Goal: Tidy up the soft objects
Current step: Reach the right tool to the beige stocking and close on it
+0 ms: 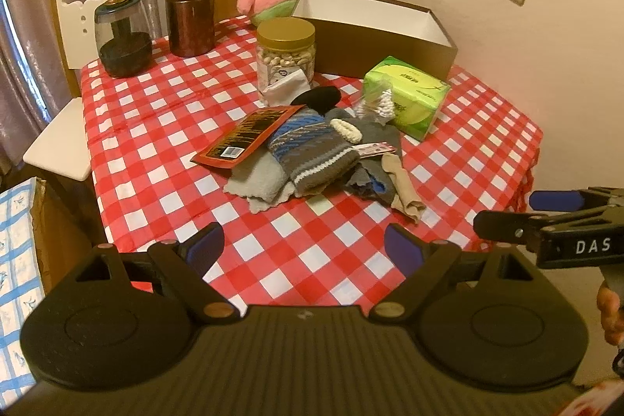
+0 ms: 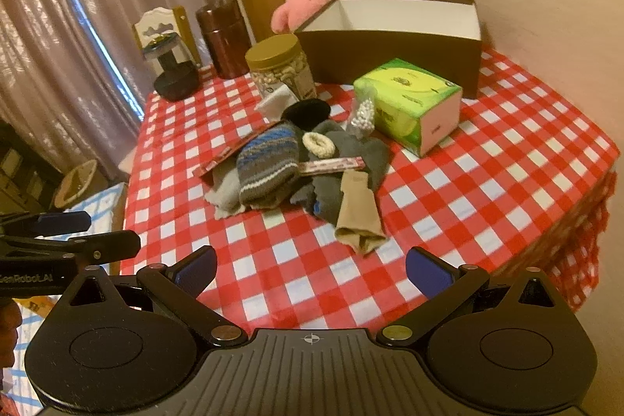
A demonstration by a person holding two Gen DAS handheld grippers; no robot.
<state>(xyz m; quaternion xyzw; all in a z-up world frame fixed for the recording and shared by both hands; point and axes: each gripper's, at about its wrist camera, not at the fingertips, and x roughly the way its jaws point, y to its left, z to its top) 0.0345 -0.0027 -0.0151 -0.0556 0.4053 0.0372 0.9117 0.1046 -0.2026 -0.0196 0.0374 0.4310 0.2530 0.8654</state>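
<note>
Plainly both the left gripper (image 1: pixel 304 248) and right gripper (image 2: pixel 311 269) hover empty, fingers spread wide, short of the sock pile (image 1: pixel 312 151)

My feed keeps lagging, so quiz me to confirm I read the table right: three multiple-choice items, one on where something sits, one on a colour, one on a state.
1. Where is the tissue pack?
A. inside the box
B. on the tablecloth in front of the box
C. on the chair

2. What colour is the nut jar's lid?
A. gold
B. blue
C. white

3. How is the left gripper?
A. shut on a sock
B. shut on nothing
C. open, holding nothing

Answers:
1 B: the green pack lies on the checked tablecloth just before the brown box.
2 A: the lid on the nut jar is gold.
3 C: the blue pads stand wide apart over bare cloth, short of the pile of socks.
</note>
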